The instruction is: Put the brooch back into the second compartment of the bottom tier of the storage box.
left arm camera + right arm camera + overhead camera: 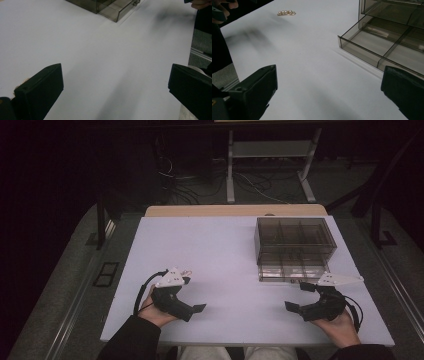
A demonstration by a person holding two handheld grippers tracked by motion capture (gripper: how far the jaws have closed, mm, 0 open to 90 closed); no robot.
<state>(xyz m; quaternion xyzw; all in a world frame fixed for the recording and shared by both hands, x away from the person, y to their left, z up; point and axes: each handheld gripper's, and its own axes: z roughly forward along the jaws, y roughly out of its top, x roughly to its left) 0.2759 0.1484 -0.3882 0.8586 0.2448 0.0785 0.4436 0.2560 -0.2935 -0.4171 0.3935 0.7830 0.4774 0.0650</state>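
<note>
A smoky clear drawer box (294, 240) stands at the back right of the white table (220, 250). Its bottom drawer (292, 272) is pulled out, and its compartments (374, 42) look empty. A small gold clip with pearls (286, 12) lies on the table, close beside my left gripper, and appears in the high view too (186, 271). My left gripper (192, 294) rests at the front left, open and empty (115, 92). My right gripper (299, 296) sits at the front right just before the open drawer, also open with nothing between its jaws (329, 95).
The drawer box's corner (100, 5) appears far off in the left gripper view. Beyond the table's far edge are a wooden strip (235, 210), a metal frame (270, 165) and cables on the dark floor. Bare white tabletop lies between the two grippers.
</note>
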